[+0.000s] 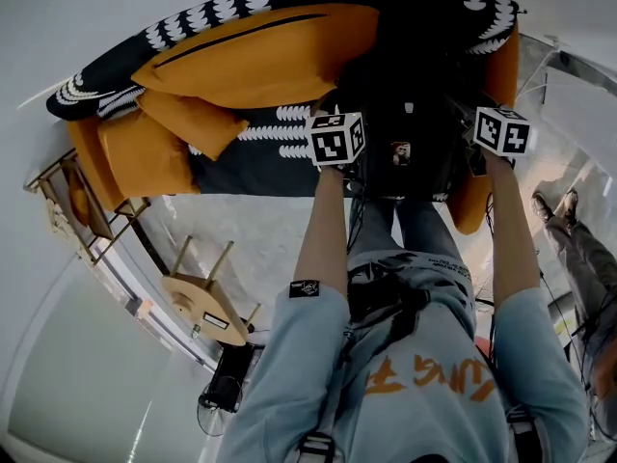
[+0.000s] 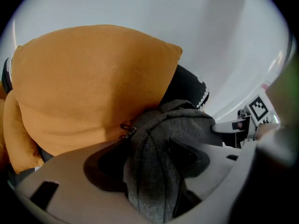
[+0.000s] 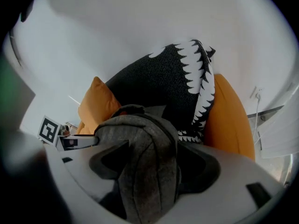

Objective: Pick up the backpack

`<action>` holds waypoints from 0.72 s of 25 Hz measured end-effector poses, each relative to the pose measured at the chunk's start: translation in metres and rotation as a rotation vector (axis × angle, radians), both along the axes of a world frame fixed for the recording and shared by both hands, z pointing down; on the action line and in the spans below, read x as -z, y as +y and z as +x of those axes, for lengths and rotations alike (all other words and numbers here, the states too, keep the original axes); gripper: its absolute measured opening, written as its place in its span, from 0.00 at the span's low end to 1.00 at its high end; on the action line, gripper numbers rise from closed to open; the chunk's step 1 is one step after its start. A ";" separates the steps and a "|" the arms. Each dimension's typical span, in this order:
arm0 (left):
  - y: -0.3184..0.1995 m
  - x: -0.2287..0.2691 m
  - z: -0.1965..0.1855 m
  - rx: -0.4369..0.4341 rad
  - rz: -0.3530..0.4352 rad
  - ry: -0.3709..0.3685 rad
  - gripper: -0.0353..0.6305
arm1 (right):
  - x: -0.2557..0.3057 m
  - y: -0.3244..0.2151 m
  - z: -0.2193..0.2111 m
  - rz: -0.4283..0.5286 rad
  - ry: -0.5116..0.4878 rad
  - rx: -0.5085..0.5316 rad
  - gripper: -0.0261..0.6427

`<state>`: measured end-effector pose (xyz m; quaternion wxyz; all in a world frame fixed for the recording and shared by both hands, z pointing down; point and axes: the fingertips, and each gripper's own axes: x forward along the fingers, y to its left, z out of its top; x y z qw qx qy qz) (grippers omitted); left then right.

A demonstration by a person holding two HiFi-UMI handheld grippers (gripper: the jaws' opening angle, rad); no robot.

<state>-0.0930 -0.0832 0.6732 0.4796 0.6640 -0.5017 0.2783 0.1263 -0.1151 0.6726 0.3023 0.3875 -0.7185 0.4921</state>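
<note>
Head view: the dark grey fabric backpack [image 1: 410, 114] sits at the right end of the orange cushioned sofa [image 1: 260, 61], left gripper [image 1: 337, 143] and right gripper [image 1: 499, 133] over it. Left gripper view: jaws wide, grey fabric between them. Right gripper view: jaws wide astride the backpack's top.

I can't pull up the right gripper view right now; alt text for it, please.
A grey backpack stands between the open jaws of the right gripper, filling the gap but not yet clamped. Behind it, a black throw with white scalloped trim drapes over an orange sofa, against a pale wall.
</note>
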 end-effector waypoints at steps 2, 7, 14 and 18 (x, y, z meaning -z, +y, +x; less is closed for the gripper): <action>-0.002 -0.004 0.000 -0.006 -0.022 -0.016 0.46 | -0.005 -0.002 0.000 -0.018 -0.020 -0.015 0.50; -0.005 -0.013 0.000 -0.002 -0.049 -0.031 0.46 | -0.016 0.000 -0.003 -0.074 -0.040 -0.038 0.50; 0.003 -0.006 -0.001 0.013 -0.074 -0.025 0.43 | -0.003 0.011 -0.014 -0.111 -0.068 -0.038 0.41; 0.013 0.004 0.003 -0.003 -0.111 0.041 0.38 | 0.008 0.024 -0.016 -0.106 -0.077 -0.029 0.33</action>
